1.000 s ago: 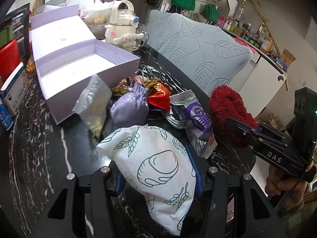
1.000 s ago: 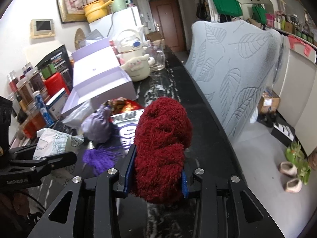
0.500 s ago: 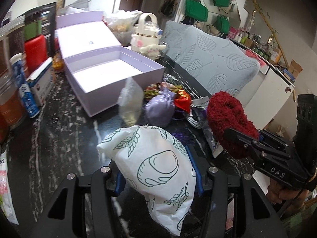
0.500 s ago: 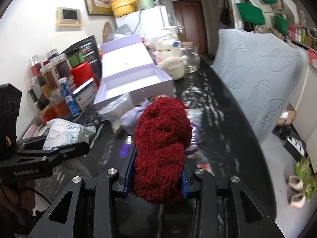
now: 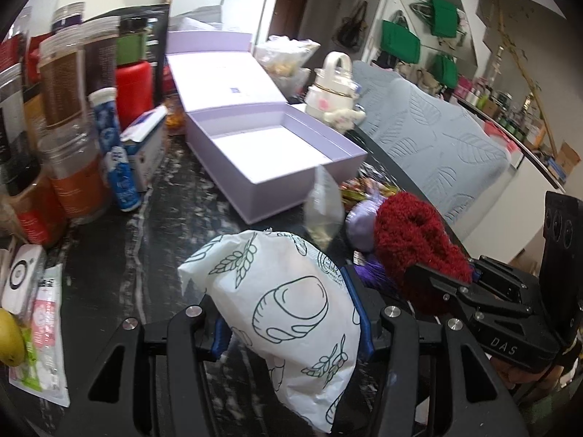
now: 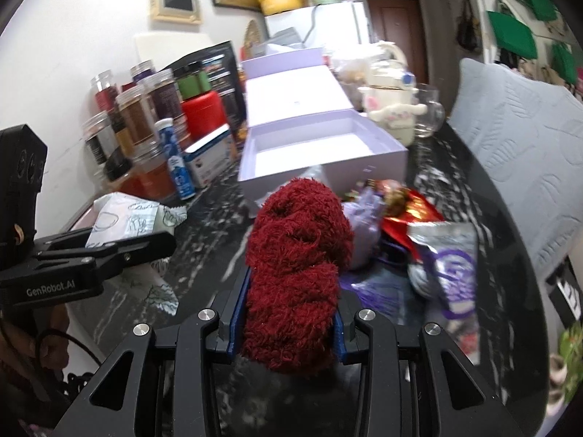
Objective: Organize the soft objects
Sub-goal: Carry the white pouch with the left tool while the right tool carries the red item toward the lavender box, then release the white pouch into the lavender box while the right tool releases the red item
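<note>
Left wrist view: left gripper is clamped on a white leaf-print pouch, right gripper squeezing a fuzzy red slipper, both just short of the open lavender box.

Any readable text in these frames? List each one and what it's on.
"DAS" — on the right gripper body, seen from the left wrist.
"GenRobot.AI" — on the left gripper body, seen from the right wrist.
Silver-purple packet: print blurred, unreadable.
Blue tube, jars, pink-green packet: labels too small or blurred.
</note>
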`<state>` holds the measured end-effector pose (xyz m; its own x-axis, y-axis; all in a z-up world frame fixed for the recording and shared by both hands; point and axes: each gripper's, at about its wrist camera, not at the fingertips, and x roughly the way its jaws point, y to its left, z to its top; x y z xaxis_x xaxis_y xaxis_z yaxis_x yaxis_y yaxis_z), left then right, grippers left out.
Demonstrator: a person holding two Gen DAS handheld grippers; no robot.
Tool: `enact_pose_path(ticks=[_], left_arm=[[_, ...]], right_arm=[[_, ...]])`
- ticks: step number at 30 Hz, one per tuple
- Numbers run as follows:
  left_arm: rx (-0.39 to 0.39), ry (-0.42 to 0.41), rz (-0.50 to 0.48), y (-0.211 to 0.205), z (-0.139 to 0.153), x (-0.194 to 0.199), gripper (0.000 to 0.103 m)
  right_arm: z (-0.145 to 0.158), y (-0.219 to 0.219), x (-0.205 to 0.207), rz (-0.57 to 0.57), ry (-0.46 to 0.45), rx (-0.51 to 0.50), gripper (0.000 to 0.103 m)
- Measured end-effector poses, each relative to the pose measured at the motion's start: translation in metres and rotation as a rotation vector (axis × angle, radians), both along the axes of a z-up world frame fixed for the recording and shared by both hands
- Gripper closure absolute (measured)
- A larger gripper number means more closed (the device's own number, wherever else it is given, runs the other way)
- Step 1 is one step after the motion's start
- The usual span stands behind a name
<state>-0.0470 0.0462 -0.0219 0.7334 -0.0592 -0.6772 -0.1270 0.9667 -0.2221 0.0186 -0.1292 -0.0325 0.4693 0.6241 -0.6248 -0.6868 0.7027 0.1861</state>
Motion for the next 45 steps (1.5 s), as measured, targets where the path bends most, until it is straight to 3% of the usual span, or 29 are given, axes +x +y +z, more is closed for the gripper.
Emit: enact_pose_path(ticks=[8, 23, 41, 45], left_arm=[[0.010, -0.027, 0.051, 0.030, 0.009, 0.004, 0.051], [0.041, -0.105, 0.045, 0.059, 0.039, 0.047, 0.051], [0.116, -0.216, 0.040, 0.077, 0.077, 0.155, 0.051], [0.162, -0.219, 0.054, 0.084, 0.082, 0.185, 0.051]], right_arm=[[0.008, 0.034, 0.009, 0.067, -0.013, -0.001, 0.066], [0.042, 0.067, 0.053, 0.110, -0.083, 0.003, 0.066], [0.081, 0.100, 0.153, 0.026, -0.154, -0.029, 0.066], [0.085, 0.110, 0.172, -0.008, -0.185, -0.025, 0.066]])
